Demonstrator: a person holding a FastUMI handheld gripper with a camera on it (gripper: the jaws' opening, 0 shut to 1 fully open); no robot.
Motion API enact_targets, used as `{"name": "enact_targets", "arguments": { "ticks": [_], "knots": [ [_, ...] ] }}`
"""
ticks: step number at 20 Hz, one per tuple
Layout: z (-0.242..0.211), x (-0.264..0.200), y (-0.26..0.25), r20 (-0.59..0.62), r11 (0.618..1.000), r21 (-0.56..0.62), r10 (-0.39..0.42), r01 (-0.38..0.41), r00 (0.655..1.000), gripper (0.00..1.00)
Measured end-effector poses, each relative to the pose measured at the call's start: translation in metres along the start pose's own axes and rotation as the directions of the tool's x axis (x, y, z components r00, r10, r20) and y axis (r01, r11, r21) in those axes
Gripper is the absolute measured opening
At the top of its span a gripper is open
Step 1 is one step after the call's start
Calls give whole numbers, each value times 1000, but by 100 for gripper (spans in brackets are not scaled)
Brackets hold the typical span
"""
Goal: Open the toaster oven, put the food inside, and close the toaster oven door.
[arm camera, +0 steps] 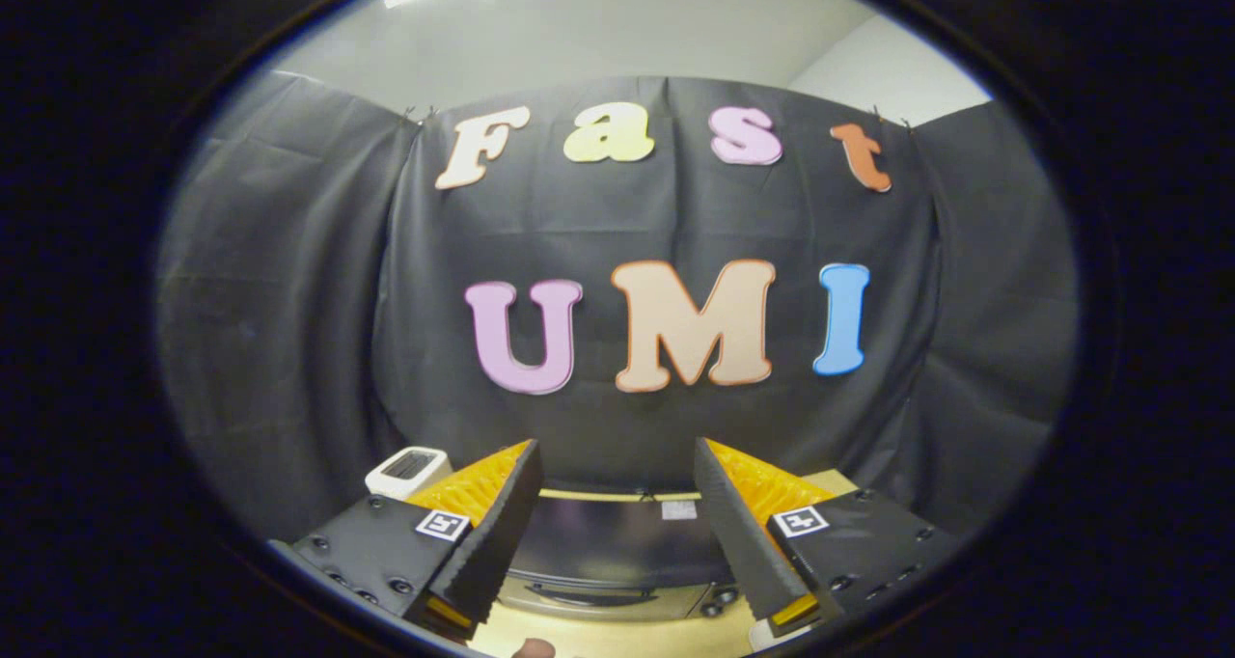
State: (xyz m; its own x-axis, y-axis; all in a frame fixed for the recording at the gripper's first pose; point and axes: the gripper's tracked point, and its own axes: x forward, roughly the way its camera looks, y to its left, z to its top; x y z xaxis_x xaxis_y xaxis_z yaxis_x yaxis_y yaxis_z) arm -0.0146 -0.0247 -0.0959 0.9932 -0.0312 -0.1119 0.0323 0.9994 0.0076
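Gripper (617,504) held high with fingers spread wide, nothing between them, tilted up toward the booth wall more than down at the work. Toaster oven (613,552) sitting below and between the fingers on the yellow bench (617,639), door (608,540) apparently shut, handle (590,592) nearest; contents impossible to tell. White appliance (407,471) beyond the left finger. Small brownish thing (532,649), possibly the food, just under the fingers.

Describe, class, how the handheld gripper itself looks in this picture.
The gripper has two wedge-shaped fingers with ribbed inner faces. Each sits on a black block studded with screws and carries a small square black-and-white marker. No cables or sleeves are visible.
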Motion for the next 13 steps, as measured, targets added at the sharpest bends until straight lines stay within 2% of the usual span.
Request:
{"name": "enact_targets", "arguments": {
  "ticks": [5, 8, 13],
  "knots": [
    [61, -10, -28, 95, 997, -36, -63, 66, 994, 98],
    [88, -18, -40, 150, 996, -10, -86, 89, 985, 98],
    [99, -28, -60, 148, 993, -1, -117, 118, 982, 97]
  ]
}}
